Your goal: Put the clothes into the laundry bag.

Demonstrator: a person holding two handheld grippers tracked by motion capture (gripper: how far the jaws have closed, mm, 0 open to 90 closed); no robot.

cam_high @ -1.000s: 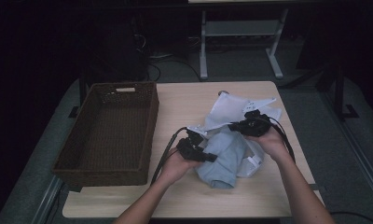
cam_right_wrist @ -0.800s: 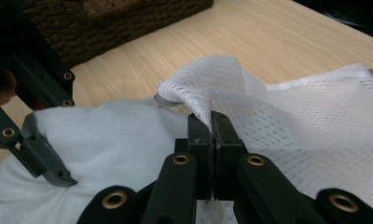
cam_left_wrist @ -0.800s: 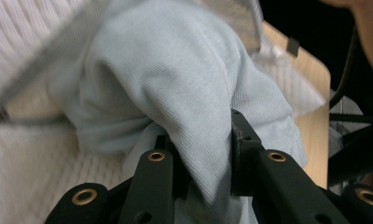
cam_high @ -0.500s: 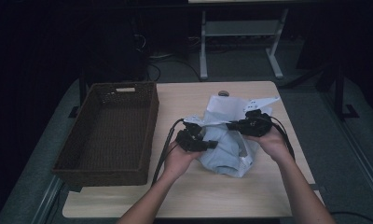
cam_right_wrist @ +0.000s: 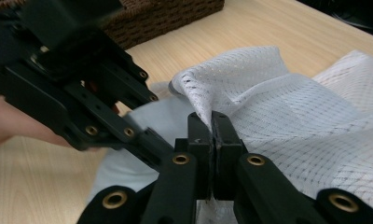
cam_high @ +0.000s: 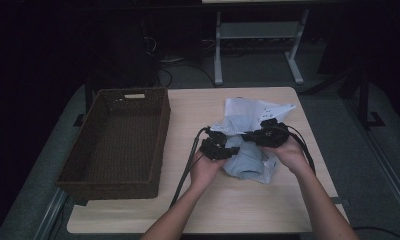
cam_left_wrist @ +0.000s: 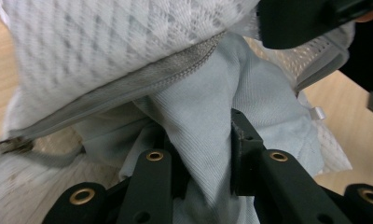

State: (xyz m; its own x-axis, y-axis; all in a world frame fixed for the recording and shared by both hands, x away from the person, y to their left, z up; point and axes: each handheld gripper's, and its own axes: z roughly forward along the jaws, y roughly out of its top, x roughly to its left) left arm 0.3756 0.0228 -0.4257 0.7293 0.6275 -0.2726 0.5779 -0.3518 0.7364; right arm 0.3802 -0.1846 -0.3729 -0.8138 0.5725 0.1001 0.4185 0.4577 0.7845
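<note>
Versus the 2 earlier frames: the pale blue garment (cam_high: 248, 162) is now bunched tighter under the white mesh bag (cam_high: 255, 112), and the left gripper (cam_high: 223, 149) has moved in toward the bag's mouth. Bag and garment sit right of centre on the wooden table (cam_high: 238, 205), well apart from the brown wicker basket (cam_high: 118, 140) on the left. Left gripper: jaws clamped on a fold of the blue garment, just under the bag's grey zipper (cam_left_wrist: 142, 81). Right gripper (cam_high: 260, 136): jaws pressed together on the mesh edge at the bag opening. Both forearms enter from the bottom edge, hands facing inward, the 2 grippers near each other over the cloth.
</note>
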